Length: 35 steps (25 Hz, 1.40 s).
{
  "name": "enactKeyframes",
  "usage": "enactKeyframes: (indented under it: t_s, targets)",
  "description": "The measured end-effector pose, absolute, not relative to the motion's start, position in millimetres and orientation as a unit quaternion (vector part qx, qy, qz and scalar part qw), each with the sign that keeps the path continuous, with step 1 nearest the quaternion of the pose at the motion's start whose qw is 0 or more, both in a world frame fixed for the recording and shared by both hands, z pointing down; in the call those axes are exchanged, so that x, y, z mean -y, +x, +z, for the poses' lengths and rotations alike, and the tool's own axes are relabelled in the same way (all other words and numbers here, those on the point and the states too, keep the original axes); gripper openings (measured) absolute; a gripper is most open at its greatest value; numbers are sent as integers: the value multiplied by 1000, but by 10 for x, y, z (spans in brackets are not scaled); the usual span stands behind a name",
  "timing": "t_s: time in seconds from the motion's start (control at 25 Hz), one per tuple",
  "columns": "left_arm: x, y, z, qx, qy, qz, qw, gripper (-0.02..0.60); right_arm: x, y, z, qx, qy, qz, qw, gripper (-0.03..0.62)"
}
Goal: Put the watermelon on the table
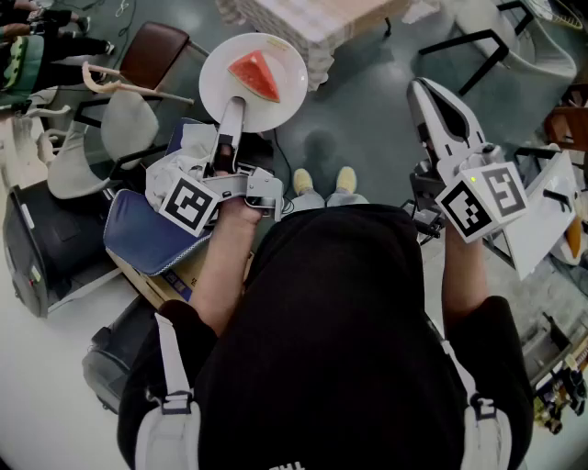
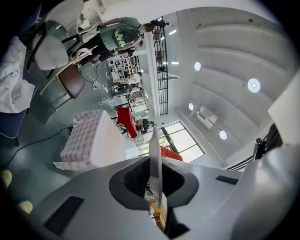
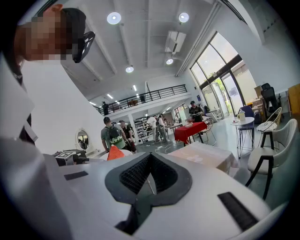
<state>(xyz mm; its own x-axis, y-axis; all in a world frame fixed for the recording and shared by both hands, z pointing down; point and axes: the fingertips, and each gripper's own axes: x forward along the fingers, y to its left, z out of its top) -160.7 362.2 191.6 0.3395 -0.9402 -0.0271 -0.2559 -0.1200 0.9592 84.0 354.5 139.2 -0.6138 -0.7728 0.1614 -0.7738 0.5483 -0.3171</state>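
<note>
Counter (image 1: 317, 26) with the checked cloth sits at the top of the head view, ahead of me and slightly right of the load; it is the drop target, and nothing of mine is over it yet. White plate (image 1: 287, 66) hangs over the floor short of the counter's near edge and looks about level, face up to the head camera. Watermelon (image 1: 254, 75), one red wedge, lies flat mid-plate, not on the counter. It is just beyond the tips of the left claw (image 1: 237, 103), with bare plate between, so I carry it by the plate alone. The left claw is pinching the plate's near rim; in the left gripper view the plate (image 2: 155, 159) shows edge-on as a thin blade clamped between the dark pads. The right claw (image 1: 423, 92) is well off to the right, pressed together with nothing in it, and touches neither plate nor counter. Key relation: claw, wedge and counter fall roughly in one line, with the counter on the far side of the plate from the grip, so I judge the move is a push forward and a bit right. The left hand is clearly the nearer one and already loaded. Risk, as I see it: a one-sided rim grip could let the plate tip.
</note>
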Motion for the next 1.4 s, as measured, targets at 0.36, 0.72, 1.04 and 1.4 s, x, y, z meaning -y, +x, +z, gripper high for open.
enactKeyframes:
  t_s: [0.36, 0.72, 1.04, 1.4]
  targets:
    - [-3666, -1414, 1899, 453, 658, -361, 481, 28, -3640, 870, 1365, 894, 409, 184, -10, 15]
    - [-3684, -1279, 1861, 447, 661, -364, 480, 29, -3655, 903, 1473, 891, 399, 216, -13, 14]
    - [-3642, -995, 1801, 442, 671, -365, 471, 31, -3607, 1131, 1462, 902, 384, 198, -3, 14]
    - [-3698, -957, 1771, 442, 666, -374, 471, 31, -3601, 1150, 1448, 905, 374, 205, -6, 14]
